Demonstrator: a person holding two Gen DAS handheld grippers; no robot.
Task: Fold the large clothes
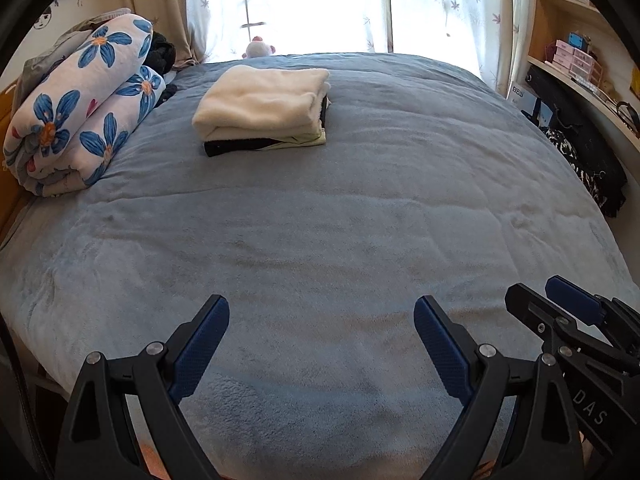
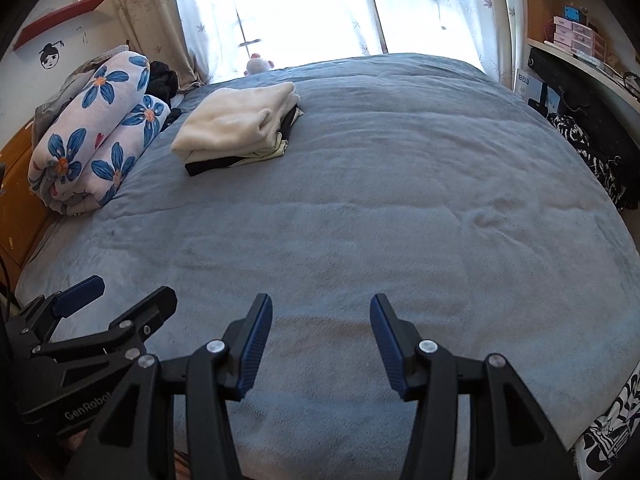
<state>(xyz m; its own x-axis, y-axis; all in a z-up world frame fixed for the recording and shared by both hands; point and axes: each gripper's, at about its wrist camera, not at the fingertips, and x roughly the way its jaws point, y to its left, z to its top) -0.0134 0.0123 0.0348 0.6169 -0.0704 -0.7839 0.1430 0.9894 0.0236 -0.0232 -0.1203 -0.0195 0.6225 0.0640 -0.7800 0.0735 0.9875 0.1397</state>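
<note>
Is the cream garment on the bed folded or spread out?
Folded. The cream garment is a compact rectangle with stacked layers at its edge, atop other folded clothes.

One bed (image 1: 320, 220) is recorded, covered in blue plush. One stack of folded clothes (image 1: 262, 110) is counted upon it, cream uppermost. One rolled floral quilt (image 1: 80, 120) is listed at its edge. One soft toy (image 1: 259, 49) is noted. Two tools are counted: left tool (image 1: 320, 344), right tool (image 2: 322, 344).

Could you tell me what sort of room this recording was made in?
Most likely a bedroom: a wide bed under a blue blanket, a rolled floral quilt at its side, a stack of folded clothes on it, and a curtained window behind.
</note>
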